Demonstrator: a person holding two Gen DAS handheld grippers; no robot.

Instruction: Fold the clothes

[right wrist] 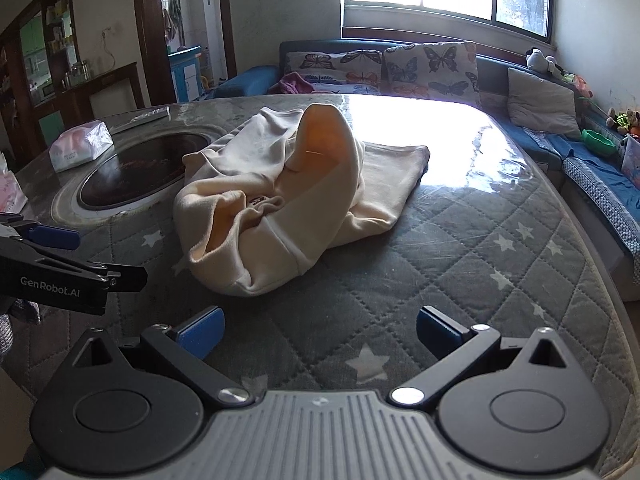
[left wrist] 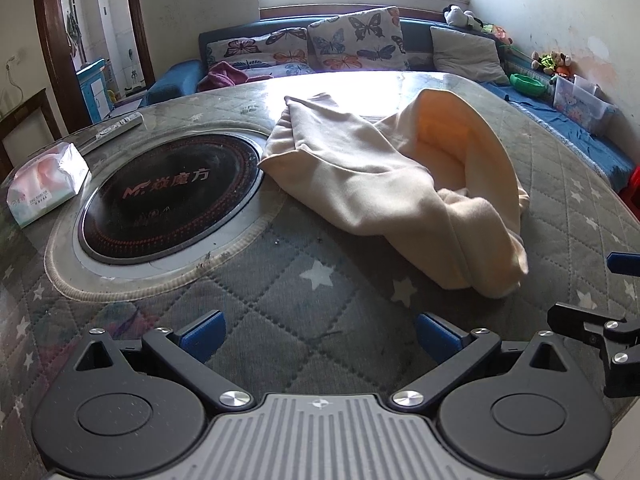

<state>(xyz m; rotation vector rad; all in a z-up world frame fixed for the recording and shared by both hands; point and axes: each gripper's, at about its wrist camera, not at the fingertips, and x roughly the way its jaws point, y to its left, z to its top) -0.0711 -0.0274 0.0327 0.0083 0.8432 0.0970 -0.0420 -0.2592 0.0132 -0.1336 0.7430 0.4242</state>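
Spreading empty, both claws, left (left wrist: 318, 330), right (right wrist: 320, 330), "GenRobot.AI" lettering, crumpled cream garment (right wrist: 280, 204)

Tissue pack (left wrist: 46, 184) beside round cooktop (left wrist: 172, 204); butterfly cushions (left wrist: 356, 40) behind.

The garment (left wrist: 384, 184) is pale cream, glowing orange-yellow inside its raised fold. The bench (left wrist: 304, 300) wears a grey-green quilted cover with a diamond stitch pattern and white stars. The round cooktop (left wrist: 168, 196) is black with red ring patterning and red-and-white lettering. The tissue pack (left wrist: 44, 184) is white and pink. Sofa cushions (left wrist: 356, 40) show multicoloured butterflies on off-white. Each hand-held gripper, left (left wrist: 320, 334) and right (right wrist: 320, 332), is black with blue pads.
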